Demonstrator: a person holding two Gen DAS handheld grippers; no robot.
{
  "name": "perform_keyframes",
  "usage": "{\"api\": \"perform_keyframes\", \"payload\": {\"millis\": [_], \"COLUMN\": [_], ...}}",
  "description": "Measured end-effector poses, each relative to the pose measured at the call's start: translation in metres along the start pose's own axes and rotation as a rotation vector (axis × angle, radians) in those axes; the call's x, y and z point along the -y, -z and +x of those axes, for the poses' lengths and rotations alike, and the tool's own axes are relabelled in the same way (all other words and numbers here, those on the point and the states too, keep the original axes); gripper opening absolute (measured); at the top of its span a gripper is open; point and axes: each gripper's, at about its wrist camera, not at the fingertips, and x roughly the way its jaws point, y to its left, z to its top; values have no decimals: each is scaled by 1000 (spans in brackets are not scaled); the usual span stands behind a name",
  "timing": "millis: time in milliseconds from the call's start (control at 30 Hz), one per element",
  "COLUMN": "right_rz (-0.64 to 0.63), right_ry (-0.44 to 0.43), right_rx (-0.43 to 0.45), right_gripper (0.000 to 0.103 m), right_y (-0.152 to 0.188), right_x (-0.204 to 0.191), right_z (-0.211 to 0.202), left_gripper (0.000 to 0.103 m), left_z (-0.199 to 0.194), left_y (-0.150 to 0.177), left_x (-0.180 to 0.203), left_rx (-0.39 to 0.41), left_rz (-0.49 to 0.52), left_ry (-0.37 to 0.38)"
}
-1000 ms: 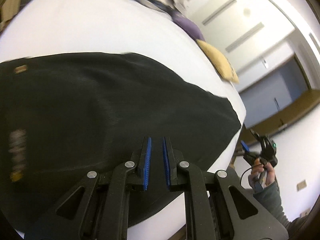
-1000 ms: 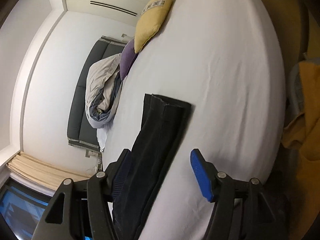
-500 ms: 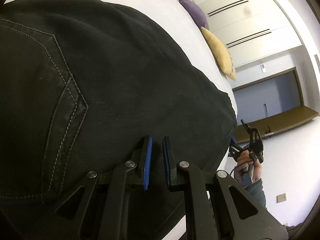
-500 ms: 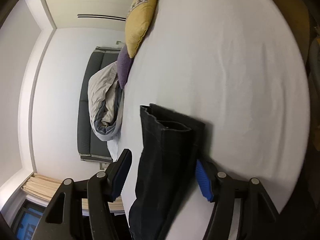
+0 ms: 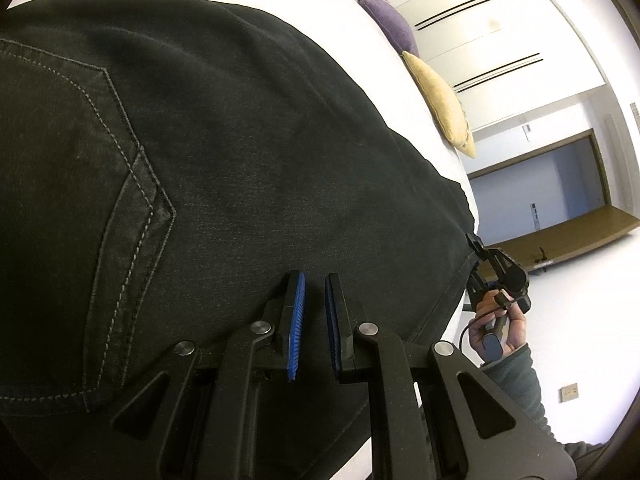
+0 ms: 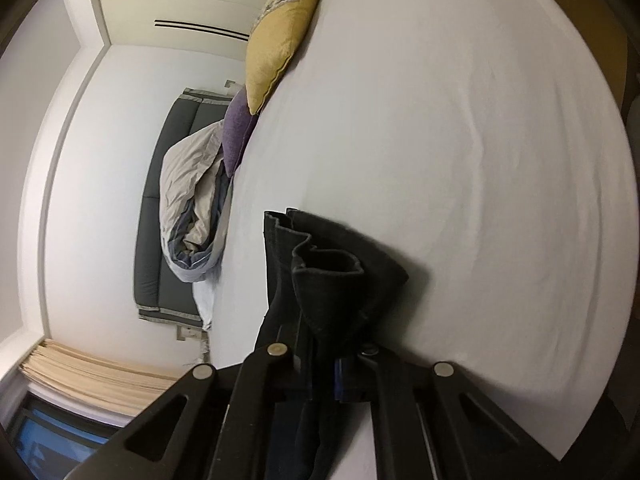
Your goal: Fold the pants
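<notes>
Black pants (image 5: 240, 152) lie flat on the white bed (image 5: 280, 4), back pocket (image 5: 80, 208) toward me. My left gripper (image 5: 314, 280) hovers just over the seat area, its blue pads a narrow gap apart with no cloth between them. My right gripper (image 6: 320, 356) is shut on the leg ends of the pants (image 6: 328, 276), which bunch up and stand above the sheet. The right gripper also shows in the left wrist view (image 5: 496, 280) at the far end of the pants, at the bed's edge.
A yellow cushion (image 6: 280, 36) and a purple cushion (image 6: 236, 132) lie along the bed's far side, with a crumpled duvet (image 6: 192, 208) against a grey headboard (image 6: 160, 240). White sheet (image 6: 480, 160) stretches beyond the pant legs. A wooden desk (image 5: 560, 240) stands past the bed.
My right gripper closed on the pant leg ends, which now bunch upward. My left gripper came down closer over the seat of the pants, staying almost closed.
</notes>
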Motion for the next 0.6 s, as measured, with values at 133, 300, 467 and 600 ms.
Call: {"api": "perform_keyframes", "payload": {"millis": [133,300,467,600], "right_rz": [-92,-480,-1436,-1707], "right_ry": [63,148,176,284], "right_rx": [30,17,-185,-328], "right_gripper": [6,6,6,5], "right_y": [6,40,228,321], "right_x": [-27,-107,-201,-170], "right_z": [0,4,24,56], "left_gripper": [11,7,6,6], "left_z": [0,0,0,-2], "left_y": [0,1,3,4], "left_x": [-6,-18,-26,-28], "left_rx": [-1,-3,3,11], "left_rz": [-11,-38,-50,-39], "left_ry": [6,20,33,36]}}
